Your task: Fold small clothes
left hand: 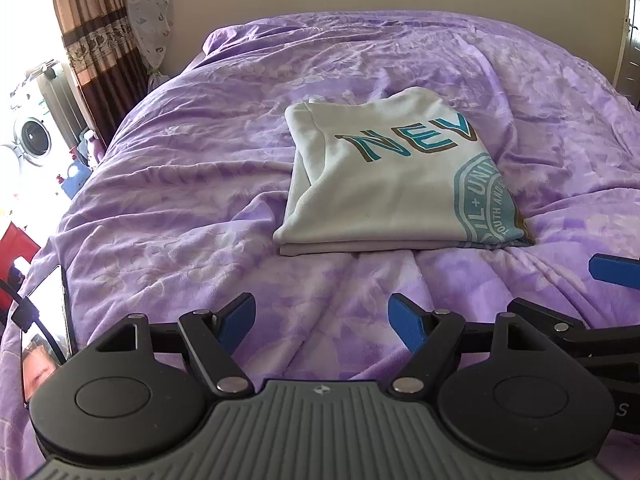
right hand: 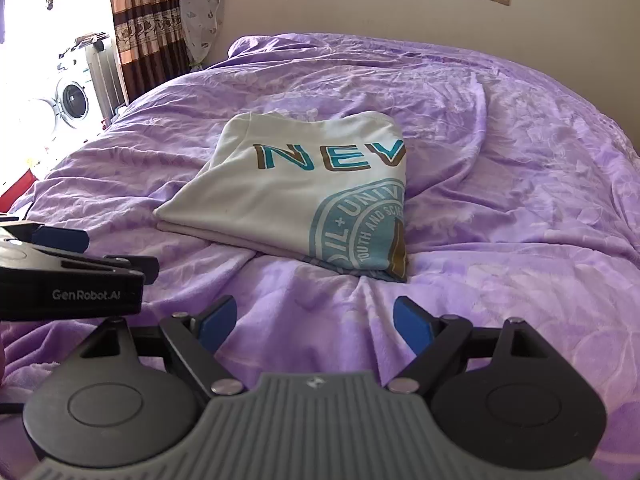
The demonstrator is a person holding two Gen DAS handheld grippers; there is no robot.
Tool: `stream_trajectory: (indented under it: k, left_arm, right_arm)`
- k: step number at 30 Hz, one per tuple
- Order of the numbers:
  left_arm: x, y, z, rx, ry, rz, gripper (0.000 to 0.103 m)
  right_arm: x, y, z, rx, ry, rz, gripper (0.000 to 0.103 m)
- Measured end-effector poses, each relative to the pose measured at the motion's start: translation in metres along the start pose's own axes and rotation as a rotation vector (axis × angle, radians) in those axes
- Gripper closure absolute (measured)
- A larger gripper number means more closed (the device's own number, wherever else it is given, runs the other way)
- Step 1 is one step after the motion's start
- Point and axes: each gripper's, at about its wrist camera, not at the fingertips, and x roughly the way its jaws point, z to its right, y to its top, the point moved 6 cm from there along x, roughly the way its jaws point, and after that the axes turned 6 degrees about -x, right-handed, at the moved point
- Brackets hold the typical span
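Blue pads of the left hand-held gripper point(left hand: 322, 322) and right hand-held gripper point(right hand: 314, 322) stand spread and empty above the near edge of the purple-covered bed point(right hand: 500, 200), probably because folding looks finished. Mid-bed lies the white cotton T-shirt with teal lettering point(right hand: 296, 196), a neat layered rectangle.

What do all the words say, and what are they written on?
"NEV": big letters on the folded T-shirt, cut off at the fold.
"UNIV" and "YOUTH AND SCIE": the T-shirt's round teal seal, partly hidden.
"GenRobot.AI": side of the left gripper.
Single "S": right gripper's body, rest hidden.
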Motion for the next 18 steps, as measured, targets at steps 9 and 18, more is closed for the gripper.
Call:
stream_trajectory:
  k: [9,18]
  left_arm:
    - [0.0000,-0.0002,0.0007,0.000,0.000,0.000,0.015]
    - [-0.0001,-0.0003,0.0007,0.000,0.001,0.000,0.015]
  right_arm:
    - [0.0005,-0.0004,-0.0005,0.003,0.004,-0.005,0.022]
    - [0.0009,-0.0006,-0.0006,0.004,0.005,-0.005,0.022]
